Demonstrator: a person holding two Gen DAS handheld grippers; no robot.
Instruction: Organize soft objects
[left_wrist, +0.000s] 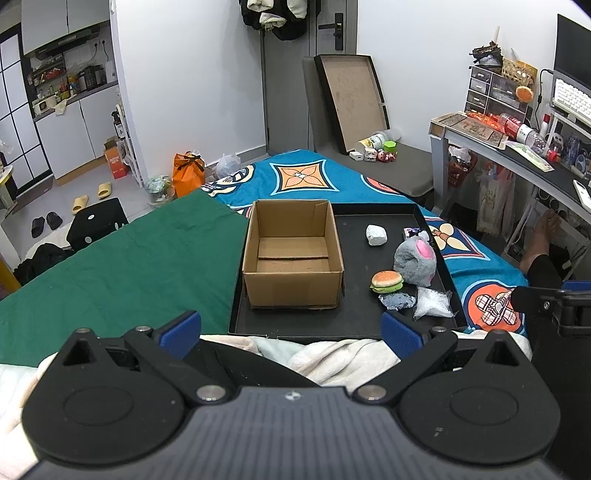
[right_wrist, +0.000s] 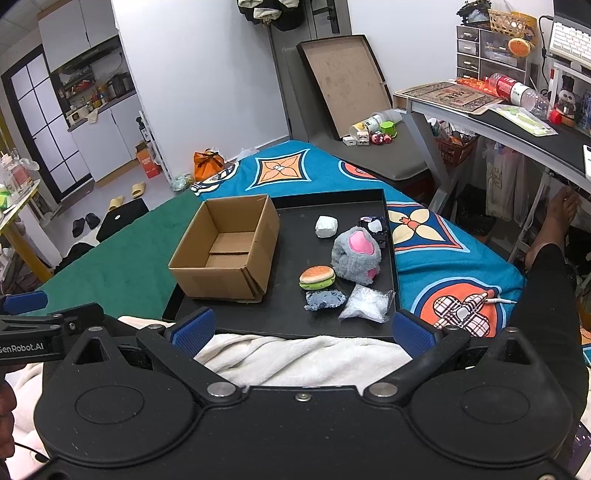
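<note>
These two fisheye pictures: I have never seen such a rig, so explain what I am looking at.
No robot here: a person holds a two-finger tool in each hand, each with a camera looking along its blue-padded fingers. One picture comes from the left tool, the other from the right tool. Both are open and hold nothing. Ahead, on a bed, a black tray carries an empty cardboard box and, beside it, soft things: a toy burger, a grey plush, a white lump, a clear bag.

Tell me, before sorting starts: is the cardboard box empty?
Empty: the cardboard box shows only bare flaps inside in both views.
</note>
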